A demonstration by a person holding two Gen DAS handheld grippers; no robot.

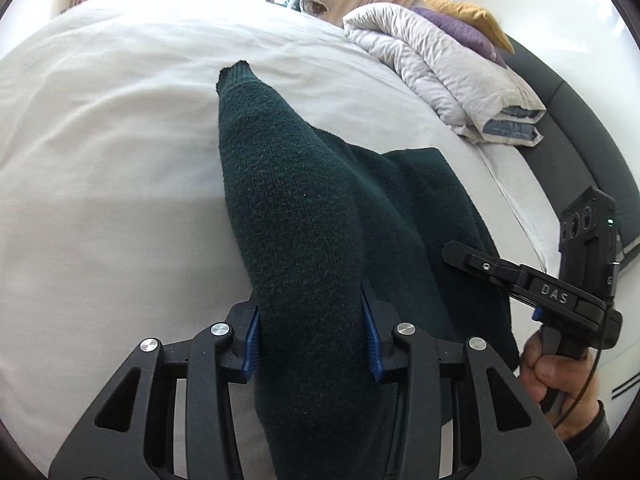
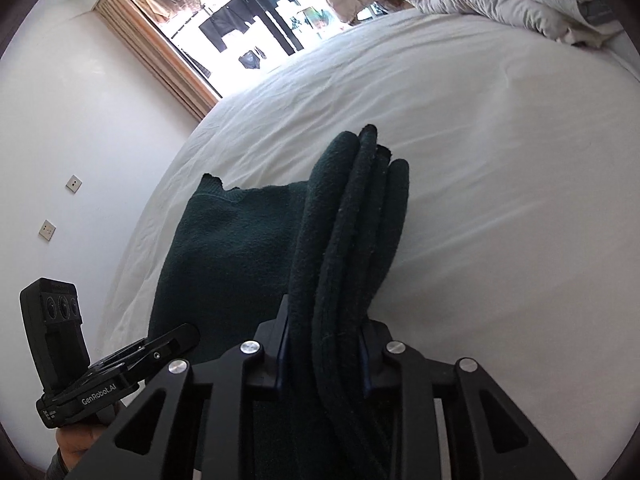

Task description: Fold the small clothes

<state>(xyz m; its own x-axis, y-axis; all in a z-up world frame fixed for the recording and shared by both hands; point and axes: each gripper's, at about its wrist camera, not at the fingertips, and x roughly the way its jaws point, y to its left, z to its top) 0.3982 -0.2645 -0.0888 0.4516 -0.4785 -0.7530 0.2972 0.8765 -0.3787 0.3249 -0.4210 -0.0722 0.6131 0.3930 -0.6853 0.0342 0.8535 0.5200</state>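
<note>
A dark green knitted sweater (image 1: 304,208) lies on the white bed (image 1: 100,160). My left gripper (image 1: 312,332) is shut on a thick fold of it, and the fabric runs forward between the blue pads. My right gripper (image 2: 324,344) is shut on several bunched layers of the same sweater (image 2: 348,240); the rest of it lies flat to the left (image 2: 236,256). Each gripper shows in the other's view: the right one at the right edge (image 1: 520,276), the left one at the lower left (image 2: 132,356). Both sets of fingertips are hidden by cloth.
A folded white duvet (image 1: 444,68) with purple and yellow pillows (image 1: 468,28) lies at the bed's far right by the dark headboard (image 1: 576,148). A window (image 2: 240,20) with a wooden frame is behind the bed. A white wall (image 2: 80,120) borders the bed's left side.
</note>
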